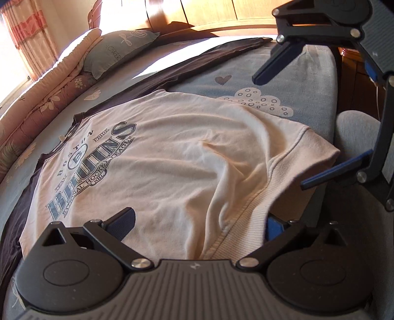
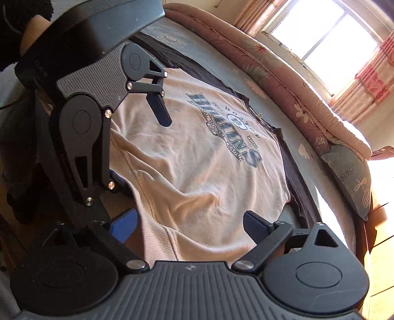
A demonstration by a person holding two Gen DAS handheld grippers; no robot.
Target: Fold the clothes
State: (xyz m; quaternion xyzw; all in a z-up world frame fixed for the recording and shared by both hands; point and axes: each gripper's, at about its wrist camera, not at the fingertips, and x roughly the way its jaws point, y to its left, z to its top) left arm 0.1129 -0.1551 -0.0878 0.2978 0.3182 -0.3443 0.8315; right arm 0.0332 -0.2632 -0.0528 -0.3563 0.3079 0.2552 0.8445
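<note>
A cream shirt (image 1: 172, 147) (image 2: 197, 160) with dark sleeves and a blue "Boston Bruins" print lies face up on the blue bed sheet (image 1: 246, 71). Its ribbed hem is rumpled and hangs at the bed's near edge. My left gripper (image 1: 200, 216) (image 2: 141, 152) stands open wide at the hem; one finger (image 1: 272, 229) is under the hem, the other over the shirt's body. My right gripper (image 2: 189, 214) (image 1: 282, 131) is open too and hovers above the hem's other corner, with cloth below the gap and neither pad pressing on it.
A rolled floral quilt (image 1: 37, 103) (image 2: 283, 81) and a grey-blue pillow (image 1: 118, 51) (image 2: 349, 172) lie along the bed's far side. A wooden headboard (image 1: 209, 12) and a curtained window (image 2: 320, 37) stand beyond. A person's grey trouser leg (image 1: 352, 125) is at the bed's edge.
</note>
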